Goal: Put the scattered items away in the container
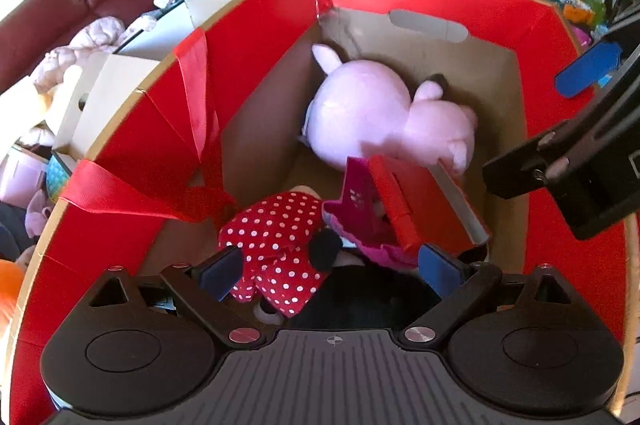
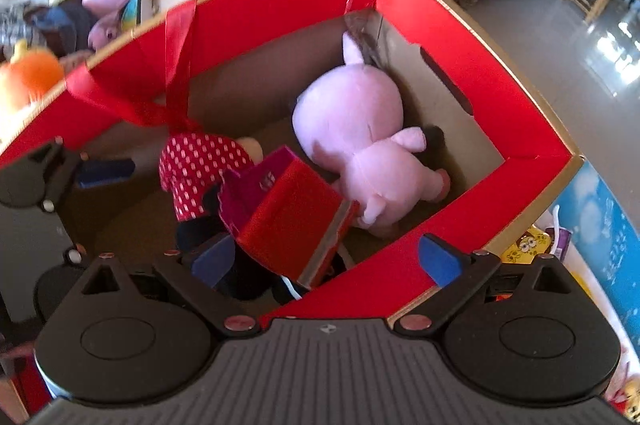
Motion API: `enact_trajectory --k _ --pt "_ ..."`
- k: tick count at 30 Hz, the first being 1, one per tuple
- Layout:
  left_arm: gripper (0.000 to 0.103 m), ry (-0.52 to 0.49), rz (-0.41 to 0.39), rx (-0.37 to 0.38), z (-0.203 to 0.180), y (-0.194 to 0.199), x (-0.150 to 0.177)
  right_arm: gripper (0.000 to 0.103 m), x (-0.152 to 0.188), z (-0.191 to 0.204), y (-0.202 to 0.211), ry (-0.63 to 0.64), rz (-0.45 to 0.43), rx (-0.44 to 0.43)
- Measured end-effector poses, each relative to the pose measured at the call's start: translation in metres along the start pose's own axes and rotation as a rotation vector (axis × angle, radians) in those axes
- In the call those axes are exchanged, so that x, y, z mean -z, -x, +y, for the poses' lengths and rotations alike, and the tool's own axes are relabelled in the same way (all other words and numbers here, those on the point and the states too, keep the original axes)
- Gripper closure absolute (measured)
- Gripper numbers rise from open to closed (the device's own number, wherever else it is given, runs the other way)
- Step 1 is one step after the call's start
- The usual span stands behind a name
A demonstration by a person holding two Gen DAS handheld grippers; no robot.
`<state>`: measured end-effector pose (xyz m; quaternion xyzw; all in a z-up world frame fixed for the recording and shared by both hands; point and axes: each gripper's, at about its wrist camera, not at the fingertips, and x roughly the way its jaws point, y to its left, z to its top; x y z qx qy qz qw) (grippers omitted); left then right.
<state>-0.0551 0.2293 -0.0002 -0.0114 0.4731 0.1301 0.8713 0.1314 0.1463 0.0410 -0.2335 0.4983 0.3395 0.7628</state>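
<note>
While both tongs (image 1: pixel 332 267) (image 2: pixel 326 261) gape over the box (image 1: pixel 132 145), only right view shows SpongeBob book (image 2: pixel 528 245) — outside.

Bright daylight, strong fisheye bending at edges, right view slightly blurred.

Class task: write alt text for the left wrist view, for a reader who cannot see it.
An open cardboard box with a red-lined rim holds a pink plush pig, a red white-dotted plush doll and a red book-shaped box. The left gripper hovers above them, jaws open and empty; the right gripper enters from the right.
</note>
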Motion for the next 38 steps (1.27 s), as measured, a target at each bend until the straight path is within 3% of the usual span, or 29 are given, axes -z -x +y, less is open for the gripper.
enact_trajectory --k 11,23,38 --pt "0.004 -0.057 0.018 -0.026 -0.009 -0.007 0.008 0.003 0.006 0.02 -0.013 0.182 0.035 0.057" --pt "0.006 -0.099 0.044 -0.003 -0.015 -0.02 0.016 0.003 0.009 0.027 -0.024 0.313 0.061 0.091" --pt "0.008 -0.133 0.052 0.01 -0.018 -0.028 0.017 0.003 0.007 0.024 -0.032 0.353 0.08 0.106"
